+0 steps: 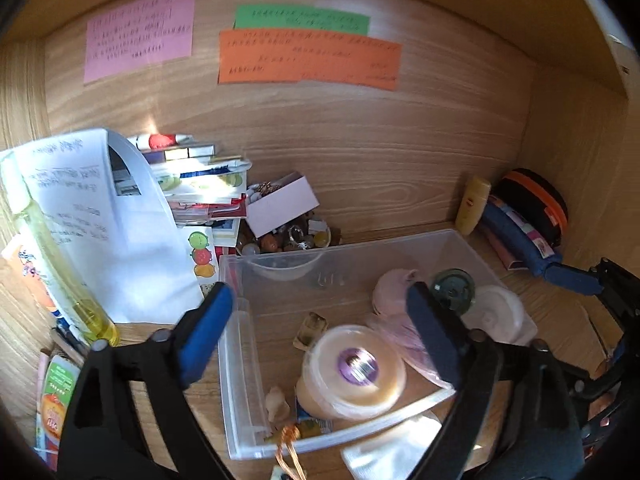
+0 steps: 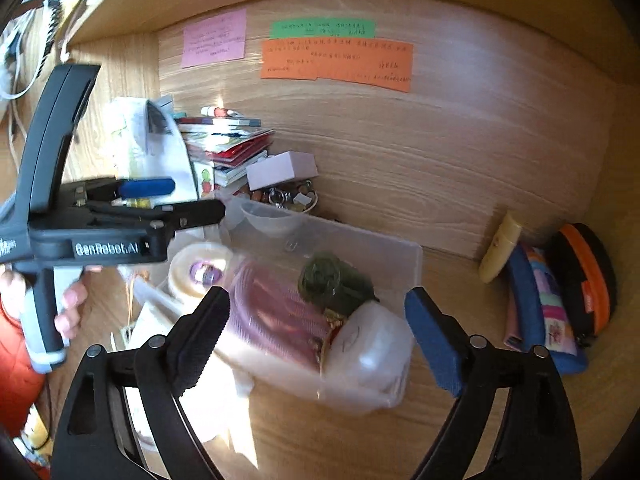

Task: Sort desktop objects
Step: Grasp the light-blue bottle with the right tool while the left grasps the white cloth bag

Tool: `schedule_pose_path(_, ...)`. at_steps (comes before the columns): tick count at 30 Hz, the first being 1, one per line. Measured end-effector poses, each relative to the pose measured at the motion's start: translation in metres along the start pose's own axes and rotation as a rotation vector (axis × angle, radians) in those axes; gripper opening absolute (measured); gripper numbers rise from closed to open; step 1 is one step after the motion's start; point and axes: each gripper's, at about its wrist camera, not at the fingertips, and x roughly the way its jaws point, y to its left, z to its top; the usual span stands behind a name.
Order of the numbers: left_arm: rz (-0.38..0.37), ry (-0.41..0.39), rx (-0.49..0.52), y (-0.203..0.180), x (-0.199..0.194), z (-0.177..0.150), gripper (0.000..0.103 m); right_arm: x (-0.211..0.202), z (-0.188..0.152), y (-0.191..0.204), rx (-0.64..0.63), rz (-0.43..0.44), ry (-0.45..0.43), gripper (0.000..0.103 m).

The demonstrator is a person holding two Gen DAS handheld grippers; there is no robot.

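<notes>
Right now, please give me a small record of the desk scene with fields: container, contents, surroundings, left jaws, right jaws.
container: clear plastic bin on the wooden desk
contents: round tape roll, pink cloth, dark green lid, white round case
surroundings: stack of books behind-left of bin; yellow tube and orange-trimmed pouch to its right; coloured notes on back wall
left jaws: left gripper open, nothing held
right jaws: right gripper open, nothing held

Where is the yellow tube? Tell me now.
In both wrist views the yellow tube stands at the right, leaning against the wooden back wall, just left of the blue pouch.
</notes>
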Motion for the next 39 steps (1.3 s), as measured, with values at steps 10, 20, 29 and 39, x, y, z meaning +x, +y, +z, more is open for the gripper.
schedule_pose_path(10,-0.002,0.046,0.074,-0.021,-0.030,-0.029,0.098,-0.040,-0.058,0.006,-0.144,-0.065,0.044,0.089)
schedule_pose_path(20,0.052,0.180,0.143,-0.038,-0.037,-0.084,0.098,-0.047,-0.104,0.004,-0.122,0.000,0.119,0.087)
schedule_pose_path(29,-0.042,0.289,0.152,-0.054,-0.022,-0.116,0.098,-0.044,-0.125,0.013,-0.107,0.059,0.168,0.064)
schedule_pose_path(39,-0.134,0.423,0.086,-0.062,0.022,-0.112,0.098,-0.038,-0.134,0.032,-0.156,0.131,0.233,0.044)
